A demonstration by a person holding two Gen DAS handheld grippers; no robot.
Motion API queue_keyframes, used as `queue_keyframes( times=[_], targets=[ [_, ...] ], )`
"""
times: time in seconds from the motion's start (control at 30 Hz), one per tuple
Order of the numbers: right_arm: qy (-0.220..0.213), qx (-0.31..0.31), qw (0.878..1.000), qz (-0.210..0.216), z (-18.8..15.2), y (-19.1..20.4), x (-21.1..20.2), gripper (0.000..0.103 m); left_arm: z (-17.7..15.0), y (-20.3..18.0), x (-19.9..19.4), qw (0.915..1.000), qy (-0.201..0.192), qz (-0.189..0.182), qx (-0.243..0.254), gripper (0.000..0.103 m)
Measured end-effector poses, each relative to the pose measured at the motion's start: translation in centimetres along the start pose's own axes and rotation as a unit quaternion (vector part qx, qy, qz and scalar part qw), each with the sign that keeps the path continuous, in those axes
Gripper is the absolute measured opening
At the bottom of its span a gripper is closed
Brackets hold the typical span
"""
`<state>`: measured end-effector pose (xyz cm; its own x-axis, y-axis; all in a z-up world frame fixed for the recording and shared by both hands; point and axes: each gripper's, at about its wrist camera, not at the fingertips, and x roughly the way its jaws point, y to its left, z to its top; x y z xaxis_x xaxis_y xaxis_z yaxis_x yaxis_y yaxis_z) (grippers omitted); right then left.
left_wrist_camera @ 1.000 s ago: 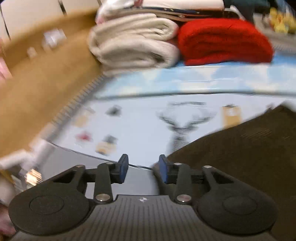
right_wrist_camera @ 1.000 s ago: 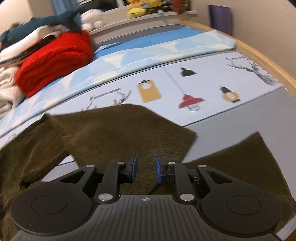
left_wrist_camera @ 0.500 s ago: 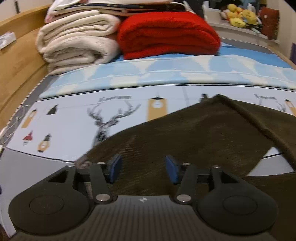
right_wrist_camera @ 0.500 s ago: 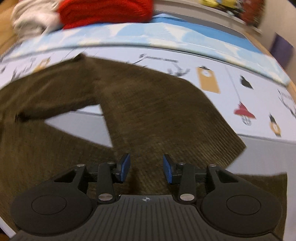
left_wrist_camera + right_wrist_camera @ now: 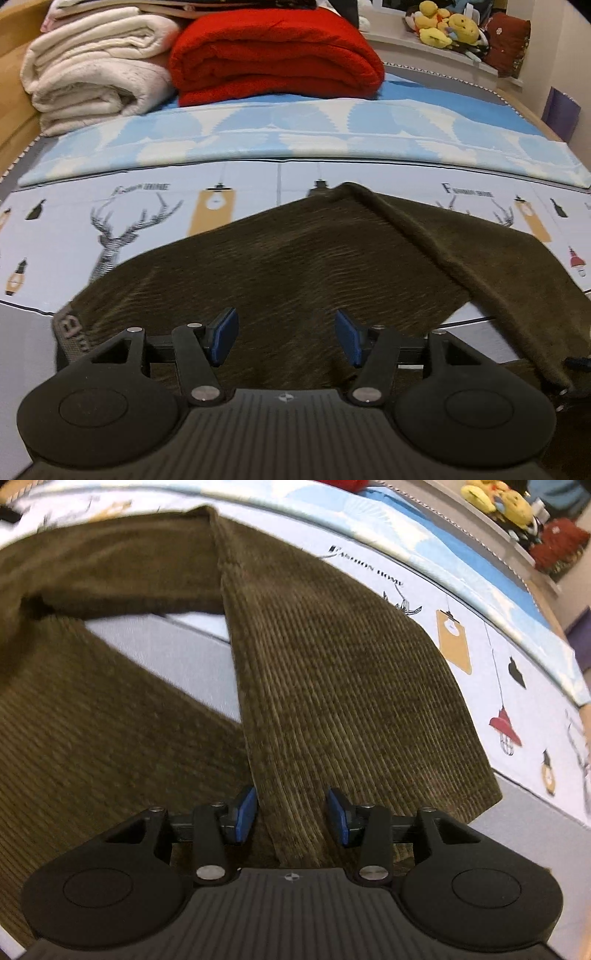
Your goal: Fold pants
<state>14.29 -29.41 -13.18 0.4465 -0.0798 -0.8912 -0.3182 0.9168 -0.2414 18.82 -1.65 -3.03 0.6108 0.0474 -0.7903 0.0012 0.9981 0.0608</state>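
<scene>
Right now, from the left wrist camera, the left gripper (image 5: 284, 336) has its two blue fingers wide apart, with nothing between them. It hangs low over the brown pants (image 5: 295, 266), which lie spread on the printed bed sheet (image 5: 147, 206). The pants start right under the fingers and reach away toward the far side of the bed. One leg runs off to the right and comes back toward the camera. A waist tag (image 5: 70, 325) shows at the left edge, just beside the left finger. Behind the pants, well apart from them, sit a red blanket (image 5: 273, 51) and a white blanket (image 5: 92, 70).

From the right wrist camera, the right gripper (image 5: 291, 816) is also spread wide and grips nothing. A pant leg (image 5: 332, 672) lies straight ahead of it. The long way of this leg runs from the fingers up and away to the left. The inner edge of the leg passes close by the left finger. A second leg (image 5: 92, 720) lies to the left, with a bare wedge of bed (image 5: 177, 653) between the two.

I think the right gripper is nearer to this leg, so it looks best placed to pinch that edge and fold the leg over the other one.
</scene>
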Motion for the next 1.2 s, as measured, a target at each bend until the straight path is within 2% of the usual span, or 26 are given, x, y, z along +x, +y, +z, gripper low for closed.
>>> queue_keyframes(
  times=[0.13, 0.27, 0.3, 0.33, 0.43, 0.5, 0.6, 0.77, 0.87, 0.97, 1.03, 1.07, 1.1, 1.13, 1.17, 1.2],
  targets=[
    [0.008, -0.009, 1.0, -0.006, -0.4, 0.2, 0.6, 0.041, 0.5, -1.2, 0.4, 0.9999, 0.0, -0.011, -0.003, 0.064],
    [0.005, 0.01, 1.0, 0.002, -0.5, -0.4, 0.6, 0.026, 0.8, -1.9, 1.0, 0.9998, 0.006, -0.016, -0.002, 0.064],
    [0.002, 0.015, 1.0, 0.003, -0.5, -0.5, 0.6, 0.017, 0.8, -2.0, 1.2, 0.9998, 0.007, -0.018, 0.0, 0.064],
    [-0.002, 0.019, 1.0, 0.003, -0.5, -0.6, 0.4, 0.013, 0.8, -2.2, 1.5, 0.9998, 0.01, -0.02, 0.003, 0.064],
    [-0.025, 0.041, 0.999, -0.003, -0.2, -1.6, -0.8, 0.011, 0.9, -2.7, 2.6, 0.9993, 0.022, -0.028, 0.01, 0.064],
    [-0.058, 0.073, 0.996, -0.015, 0.2, -3.0, -2.1, 0.01, 0.8, -3.0, 3.6, 0.9986, 0.028, -0.041, 0.017, 0.063],
    [-0.11, 0.144, 0.983, -0.03, 0.8, -6.1, -4.7, 0.01, 0.8, -3.3, 5.2, 0.9954, 0.044, -0.083, 0.021, 0.061],
    [-0.176, 0.229, 0.956, -0.058, 1.2, -10.3, -7.7, 0.01, 0.8, -5.2, 8.0, 0.9861, 0.037, -0.153, 0.052, 0.062],
    [-0.196, 0.26, 0.943, -0.07, 1.2, -12.0, -8.5, 0.01, -0.2, -7.4, 9.9, 0.9809, 0.028, -0.166, 0.097, 0.063],
    [-0.207, 0.271, 0.937, -0.075, 1.6, -13.3, -8.7, 0.01, -1.1, -9.4, 11.5, 0.9741, 0.034, -0.179, 0.135, 0.065],
    [-0.214, 0.278, 0.933, -0.079, 1.7, -13.9, -8.9, 0.01, -1.8, -10.6, 12.7, 0.9735, 0.041, -0.154, 0.164, 0.063],
    [-0.218, 0.278, 0.932, -0.079, 1.8, -14.4, -8.9, 0.01, -2.1, -11.0, 13.3, 0.9729, 0.04, -0.14, 0.179, 0.059],
    [-0.224, 0.277, 0.931, -0.081, 2.1, -14.7, -9.1, 0.01, -2.3, -11.2, 13.4, 0.9713, 0.032, -0.136, 0.192, 0.048],
    [-0.228, 0.276, 0.93, -0.084, 2.5, -15.1, -9.3, 0.01, -2.4, -11.4, 13.3, 0.9692, 0.027, -0.137, 0.203, 0.035],
    [-0.231, 0.277, 0.929, -0.086, 3.1, -15.7, -9.6, 0.01, -2.1, -11.4, 13.1, 0.966, 0.028, -0.146, 0.212, 0.013],
    [-0.234, 0.278, 0.928, -0.087, 3.7, -16.3, -10.1, 0.01, -1.8, -11.1, 12.8, 0.9653, 0.027, -0.149, 0.212, 0.012]
  ],
)
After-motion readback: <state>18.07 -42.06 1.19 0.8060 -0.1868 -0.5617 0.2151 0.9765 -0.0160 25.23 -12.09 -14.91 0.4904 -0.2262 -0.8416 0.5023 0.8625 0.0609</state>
